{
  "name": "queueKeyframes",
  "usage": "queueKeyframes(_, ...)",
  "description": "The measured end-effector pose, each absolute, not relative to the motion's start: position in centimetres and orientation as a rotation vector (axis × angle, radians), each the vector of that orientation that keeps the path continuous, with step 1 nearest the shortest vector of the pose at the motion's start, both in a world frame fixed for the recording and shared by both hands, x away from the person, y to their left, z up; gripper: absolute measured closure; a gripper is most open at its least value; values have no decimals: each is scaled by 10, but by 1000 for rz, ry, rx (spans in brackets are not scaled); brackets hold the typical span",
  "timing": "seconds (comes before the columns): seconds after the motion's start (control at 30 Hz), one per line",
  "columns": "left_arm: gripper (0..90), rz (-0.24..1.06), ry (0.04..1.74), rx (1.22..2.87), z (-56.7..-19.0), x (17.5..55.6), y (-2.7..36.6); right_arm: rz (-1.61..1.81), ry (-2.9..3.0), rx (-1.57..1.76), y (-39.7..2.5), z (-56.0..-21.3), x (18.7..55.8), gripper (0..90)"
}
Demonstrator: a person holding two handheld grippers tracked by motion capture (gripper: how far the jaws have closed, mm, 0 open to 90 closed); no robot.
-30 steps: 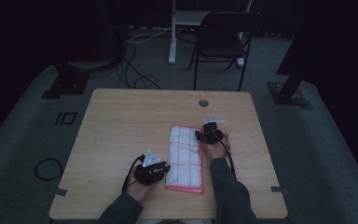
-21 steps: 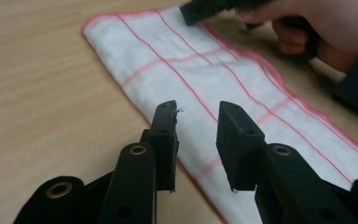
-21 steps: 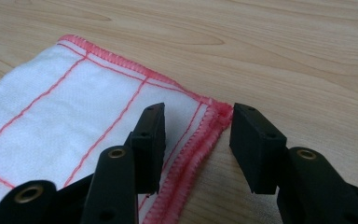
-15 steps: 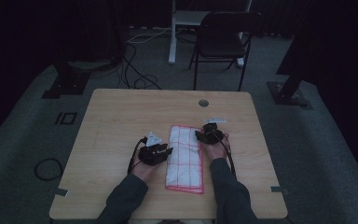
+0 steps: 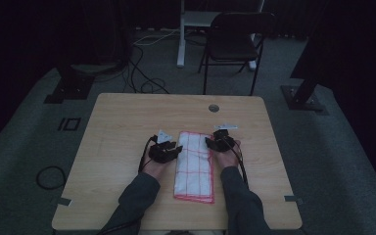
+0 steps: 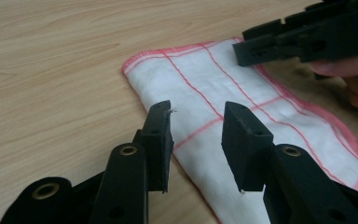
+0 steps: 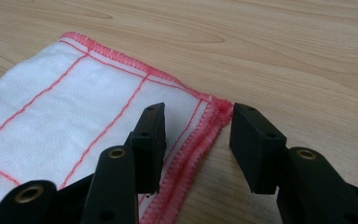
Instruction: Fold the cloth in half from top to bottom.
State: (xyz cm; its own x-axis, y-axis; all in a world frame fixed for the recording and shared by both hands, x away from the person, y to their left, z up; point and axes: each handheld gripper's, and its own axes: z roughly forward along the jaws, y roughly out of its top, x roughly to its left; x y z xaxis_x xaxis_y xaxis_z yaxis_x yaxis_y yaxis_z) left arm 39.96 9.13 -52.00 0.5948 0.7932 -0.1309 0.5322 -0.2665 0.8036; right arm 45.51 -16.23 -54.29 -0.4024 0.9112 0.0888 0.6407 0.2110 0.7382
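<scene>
From the high view, a wooden table (image 5: 127, 127) carries a folded white cloth (image 5: 194, 166) with red grid lines and a red hem, lying lengthwise from the table's middle toward the person's edge. The left gripper (image 5: 165, 151) sits just beside the cloth's left edge near its far end, and the right gripper (image 5: 217, 143) just beside its right edge at the far corner; both forearms in dark sleeves come in from below. This view alone takes in the room: a dark folding chair (image 5: 235, 36) beyond the table, cables on the grey floor, and a small round grommet (image 5: 213, 107) near the table's far edge. How far the jaws are spread is too small to read here.

In the left gripper view, the left gripper (image 6: 196, 128) has its jaws parted with a clear gap, nothing between them, held above the cloth (image 6: 223, 93) close to its long edge. The cloth's rounded far corner lies ahead and to the left. The right gripper (image 6: 303, 39) enters at the upper right (fingers curled under it), over the cloth's opposite side.

In the right gripper view, the right gripper (image 7: 196, 135) is likewise spread wide and holds nothing. The cloth's (image 7: 74, 116) stitched red corner lies right between the two jaws, one jaw over the fabric, the other over bare wood.

No writing or label is legible anywhere.
</scene>
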Motion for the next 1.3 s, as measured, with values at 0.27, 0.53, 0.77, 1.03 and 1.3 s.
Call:
queueKeyframes(0.27,625,385,1106,1950,-523,419,86,1015,2128,1441,-162,-543,455,554)
queueKeyframes(0.53,606,404,1164,1935,-524,432,82,1026,2128,1448,-164,-543,452,550)
queueKeyframes(0.77,602,414,1229,1937,-528,446,77,1023,2131,1449,-164,-543,452,549)
queueKeyframes(1.03,574,458,1277,1964,-538,453,68,1023,2132,1450,-164,-543,452,549)
queueKeyframes(1.3,545,448,1300,1946,-542,456,69,1023,2134,1451,-164,-542,452,553)
